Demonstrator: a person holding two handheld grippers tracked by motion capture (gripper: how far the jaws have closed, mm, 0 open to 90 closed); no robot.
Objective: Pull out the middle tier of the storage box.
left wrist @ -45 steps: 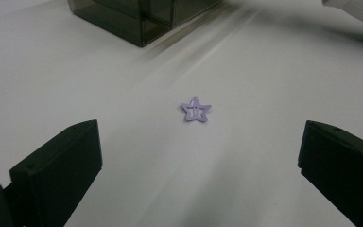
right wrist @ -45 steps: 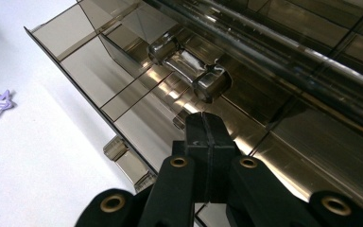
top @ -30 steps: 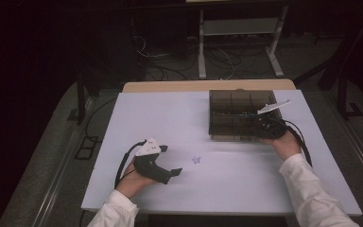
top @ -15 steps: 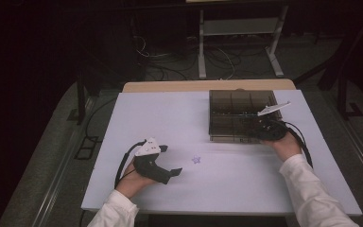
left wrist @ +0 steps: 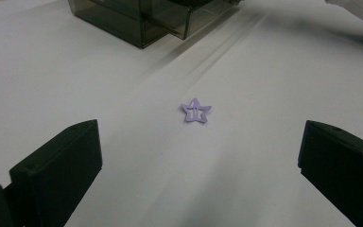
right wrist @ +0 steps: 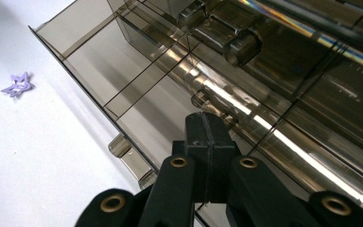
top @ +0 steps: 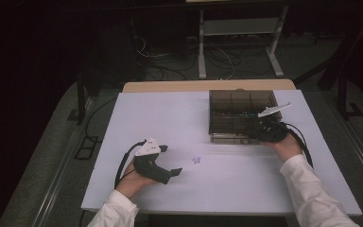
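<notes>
On the white bench (top: 227, 184) we've got two things in play: a small purple star clip (top: 196, 160) lying flat near the middle, and a smoky transparent organiser box (top: 238, 116) sitting toward the far right. Our left tongs (top: 170, 161) rest low on the bench at the near left, jaws spread wide apart with nothing between them, and from the left gripper view we look straight down the gap at that star clip (left wrist: 195, 111), lying just ahead of the two black jaws and touching neither. Beyond it in that view sits the near corner of the organiser box (left wrist: 142, 23).

Over on the right, our right tongs (top: 257, 135) are up against the near edge of the box, with the hand (top: 286, 146) behind them and a white sleeve (top: 312, 194) running back to the bench's near edge. From the right gripper view the tongs (right wrist: 205, 125) are pressed together, jaw against jaw, with nothing clamped between, their tip sitting at the box's clear wall just over the divided compartments (right wrist: 137, 71). A latch-like clear tab (right wrist: 123, 146) juts from the box's edge just beside those jaws. The star clip (right wrist: 17, 85) lies off on the bare bench, well apart from the box.
</notes>
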